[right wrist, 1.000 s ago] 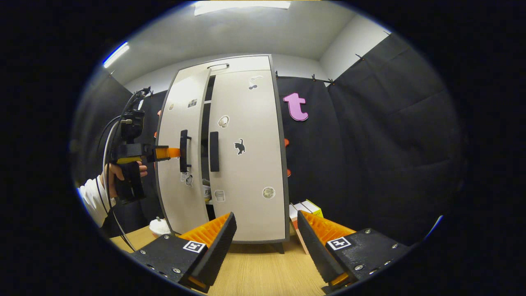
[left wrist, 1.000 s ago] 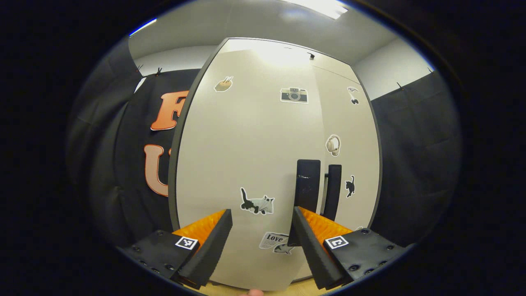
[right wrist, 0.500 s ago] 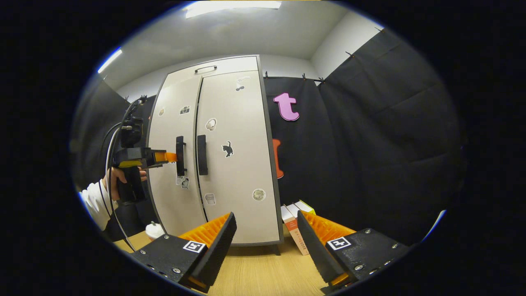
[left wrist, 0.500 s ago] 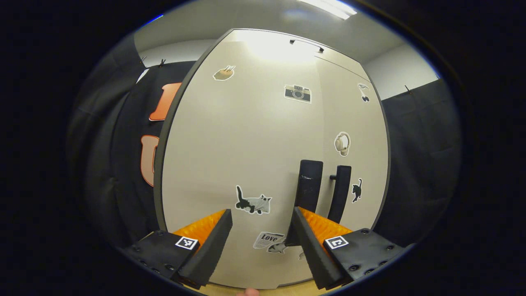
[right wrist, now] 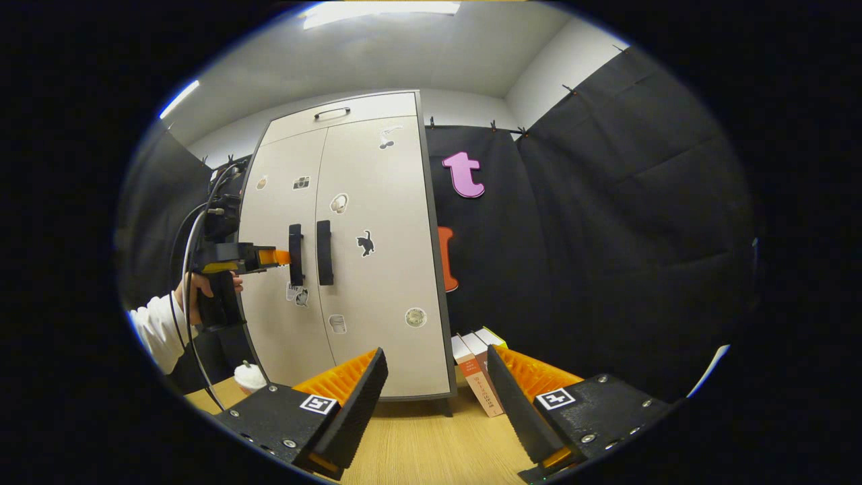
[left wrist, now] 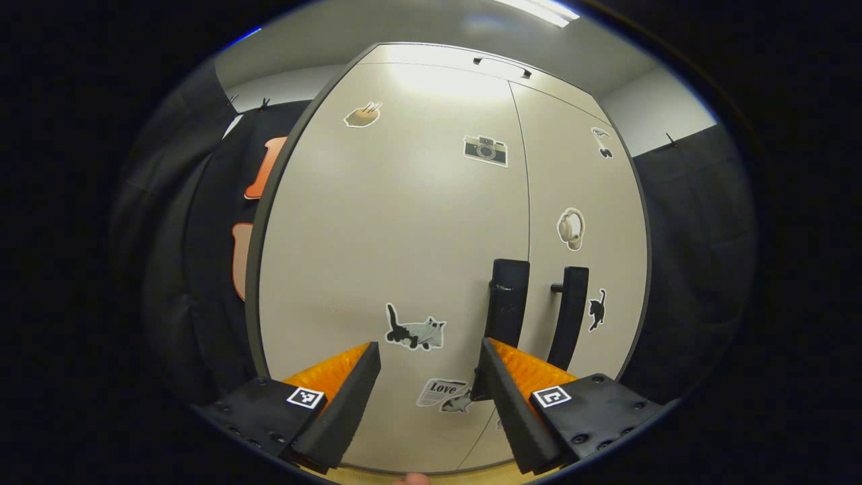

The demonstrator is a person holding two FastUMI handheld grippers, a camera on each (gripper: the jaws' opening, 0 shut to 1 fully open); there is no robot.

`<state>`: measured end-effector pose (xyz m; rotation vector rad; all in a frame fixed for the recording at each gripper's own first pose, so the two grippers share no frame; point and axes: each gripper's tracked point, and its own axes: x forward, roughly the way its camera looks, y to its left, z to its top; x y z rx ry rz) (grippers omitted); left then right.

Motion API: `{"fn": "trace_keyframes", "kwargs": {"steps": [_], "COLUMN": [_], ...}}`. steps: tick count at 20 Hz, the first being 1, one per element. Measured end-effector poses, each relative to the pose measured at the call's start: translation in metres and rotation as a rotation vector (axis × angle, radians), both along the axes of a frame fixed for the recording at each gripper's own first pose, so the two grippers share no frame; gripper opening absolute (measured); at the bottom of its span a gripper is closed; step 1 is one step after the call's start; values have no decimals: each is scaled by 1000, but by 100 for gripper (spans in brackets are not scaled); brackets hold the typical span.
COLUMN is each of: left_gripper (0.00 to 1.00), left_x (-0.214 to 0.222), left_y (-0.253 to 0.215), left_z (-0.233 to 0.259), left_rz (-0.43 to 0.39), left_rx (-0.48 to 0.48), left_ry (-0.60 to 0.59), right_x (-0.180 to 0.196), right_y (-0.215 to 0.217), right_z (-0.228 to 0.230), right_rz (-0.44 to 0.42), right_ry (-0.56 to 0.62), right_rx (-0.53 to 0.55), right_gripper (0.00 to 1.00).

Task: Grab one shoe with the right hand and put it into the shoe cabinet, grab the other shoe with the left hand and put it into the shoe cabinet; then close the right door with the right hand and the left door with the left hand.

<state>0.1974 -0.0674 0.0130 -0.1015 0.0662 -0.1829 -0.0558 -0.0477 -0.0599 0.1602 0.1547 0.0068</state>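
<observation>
In the left gripper view, a pale ceiling with a strip light [left wrist: 539, 10] sits above black cloth walls, and a sliver of wooden floor [left wrist: 377, 473] shows at the bottom edge. The shoe cabinet [left wrist: 404, 222] stands tall and close, off-white with a dark frame, its left door [left wrist: 390, 256] and right door [left wrist: 579, 175] both flush shut along a thin centre seam. Stickers dot the doors: a camera, a cat, a headphone shape. Two dark upright handles sit side by side, the left handle [left wrist: 506, 303] and the right handle [left wrist: 569, 306]. The left gripper [left wrist: 425, 397] is spread wide, nothing between its fingers, with one finger just in front of the left handle's lower end; whether it touches cannot be told. In the right gripper view, the same cabinet [right wrist: 377, 269] stands farther off on a light wooden floor [right wrist: 417, 444], black cloth draped to its right. A few boxes [right wrist: 478, 370] lean beside its foot, and a small white object [right wrist: 249, 377] sits low on the left. The right gripper [right wrist: 436, 397] is spread open and empty, well apart from the cabinet. A hand [right wrist: 192, 296] in a white sleeve holds the left gripper's body level, its tips at the left handle. The shoes are out of sight.
</observation>
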Motion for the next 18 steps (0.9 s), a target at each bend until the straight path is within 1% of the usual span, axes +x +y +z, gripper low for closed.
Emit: {"fn": "trace_keyframes", "kwargs": {"steps": [4, 7, 9, 11, 12, 13, 14, 18], "left_gripper": [96, 96, 96, 96, 99, 96, 96, 96], "left_x": [-38, -77, -103, -128, -138, -148, -155, -183], "left_y": [10, 18, 30, 40, 44, 48, 52, 75], "left_z": [22, 26, 25, 20, 16, 12, 6, -20], "left_rz": [-9, -19, 1, 17, 18, 24, 30, 95], "left_rx": [-6, 0, 17, 24, 22, 14, 7, 15], "left_ry": [-52, -72, -96, -102, -104, -100, -95, -85], "right_x": [-2, 0, 3, 4, 4, 4, 4, 1], "right_y": [6, 19, 28, 39, 44, 48, 52, 60], "right_z": [-1, -3, 0, 2, 3, 4, 3, 1], "right_rz": [18, 55, 83, 110, 123, 134, 145, 169], "right_ry": [5, 13, 9, 1, -1, -1, -2, 1], "right_rx": [-13, -20, -12, -4, -3, -4, -6, -13], "right_gripper": [92, 92, 92, 92, 92, 92, 92, 92]}}
